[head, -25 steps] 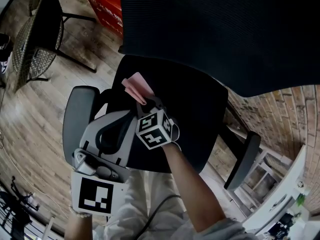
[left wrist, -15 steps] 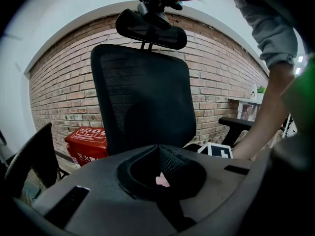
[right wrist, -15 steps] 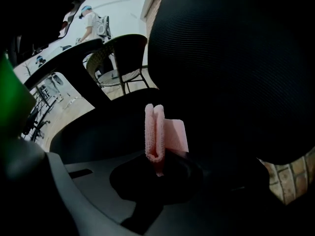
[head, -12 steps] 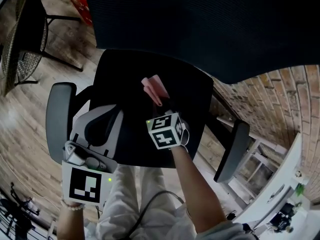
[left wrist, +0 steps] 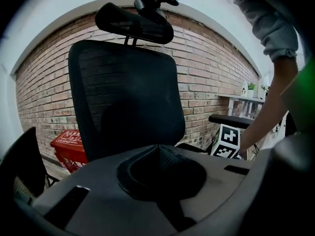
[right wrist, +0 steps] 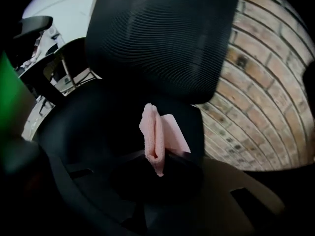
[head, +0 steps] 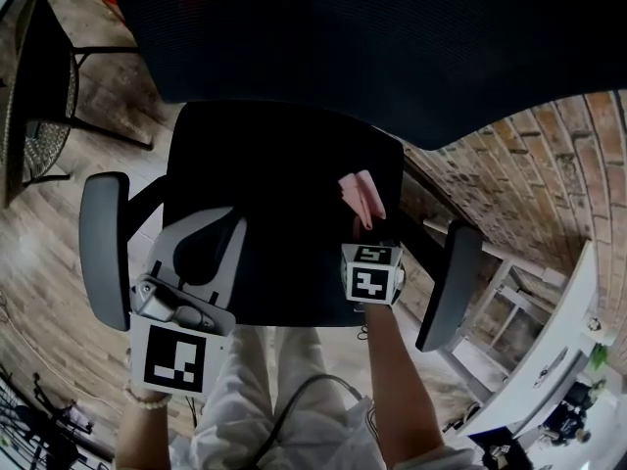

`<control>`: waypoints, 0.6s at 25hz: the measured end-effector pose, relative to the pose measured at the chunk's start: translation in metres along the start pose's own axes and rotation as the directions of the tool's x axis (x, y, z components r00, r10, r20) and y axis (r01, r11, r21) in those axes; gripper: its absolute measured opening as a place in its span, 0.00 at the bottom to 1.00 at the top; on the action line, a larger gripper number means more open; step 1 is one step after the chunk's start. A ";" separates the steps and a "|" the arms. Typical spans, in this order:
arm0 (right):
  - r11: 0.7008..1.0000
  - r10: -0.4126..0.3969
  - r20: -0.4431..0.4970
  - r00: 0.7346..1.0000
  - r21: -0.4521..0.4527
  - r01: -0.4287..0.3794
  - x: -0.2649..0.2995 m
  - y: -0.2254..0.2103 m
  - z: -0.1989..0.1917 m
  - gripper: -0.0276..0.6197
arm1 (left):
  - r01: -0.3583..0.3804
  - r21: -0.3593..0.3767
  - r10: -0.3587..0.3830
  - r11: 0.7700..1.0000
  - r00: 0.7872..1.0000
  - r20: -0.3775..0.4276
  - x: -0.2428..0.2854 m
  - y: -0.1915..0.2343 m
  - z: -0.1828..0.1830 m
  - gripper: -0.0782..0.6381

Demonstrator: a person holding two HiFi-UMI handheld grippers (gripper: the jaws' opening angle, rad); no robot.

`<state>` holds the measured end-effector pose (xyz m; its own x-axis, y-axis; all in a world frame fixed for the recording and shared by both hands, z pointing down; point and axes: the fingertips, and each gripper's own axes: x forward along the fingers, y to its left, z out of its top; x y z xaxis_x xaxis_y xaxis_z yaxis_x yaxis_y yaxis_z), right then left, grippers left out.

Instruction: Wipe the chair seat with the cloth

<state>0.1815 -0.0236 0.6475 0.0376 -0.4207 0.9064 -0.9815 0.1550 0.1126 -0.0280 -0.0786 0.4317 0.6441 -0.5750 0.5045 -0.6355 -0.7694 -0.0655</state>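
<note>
The black chair seat point(head: 274, 164) fills the middle of the head view, under the mesh backrest point(head: 343, 37). A folded pink cloth point(head: 361, 196) lies on the seat's right part, and my right gripper point(head: 367, 231) is shut on its near end. In the right gripper view the cloth point(right wrist: 156, 136) sticks up from the right gripper point(right wrist: 160, 157), with the seat point(right wrist: 98, 122) beyond. My left gripper point(head: 223, 219) hovers over the seat's front left, jaws together and holding nothing. Its own view shows the left gripper point(left wrist: 158, 154) facing the backrest point(left wrist: 128, 102).
Grey armrests stand at the left point(head: 103, 233) and right point(head: 446, 282) of the seat. A brick wall point(head: 549, 194) runs behind on the right, with a white shelf point(head: 519, 360) near it. A second dark chair point(head: 49, 76) and a red box point(left wrist: 69, 149) sit at the left.
My right gripper has dragged the pink cloth across the seat from the left-middle to the right side. The left gripper has stayed at the front left.
</note>
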 end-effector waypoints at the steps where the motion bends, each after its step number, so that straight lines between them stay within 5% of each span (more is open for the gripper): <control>1: 1.000 -0.019 -0.006 1.000 0.021 0.019 -0.004 -0.008 -0.005 0.13 | 0.001 -0.003 -0.001 1.000 1.000 0.004 0.002 -0.002 0.001 0.13; 6: 0.997 -0.051 -0.023 0.998 0.064 0.053 -0.011 -0.022 -0.024 0.13 | 0.008 0.008 -0.009 1.000 1.000 0.011 0.008 -0.007 0.000 0.13; 15: 0.994 0.078 0.008 0.997 0.080 -0.078 -0.010 0.021 -0.022 0.13 | -0.017 0.011 0.017 1.000 1.000 -0.008 -0.012 -0.008 -0.010 0.13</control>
<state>0.1646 0.0034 0.6502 -0.0406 -0.4148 0.9090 -0.9933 0.1155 0.0083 -0.0349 -0.0628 0.4351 0.6295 -0.5860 0.5103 -0.6417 -0.7623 -0.0838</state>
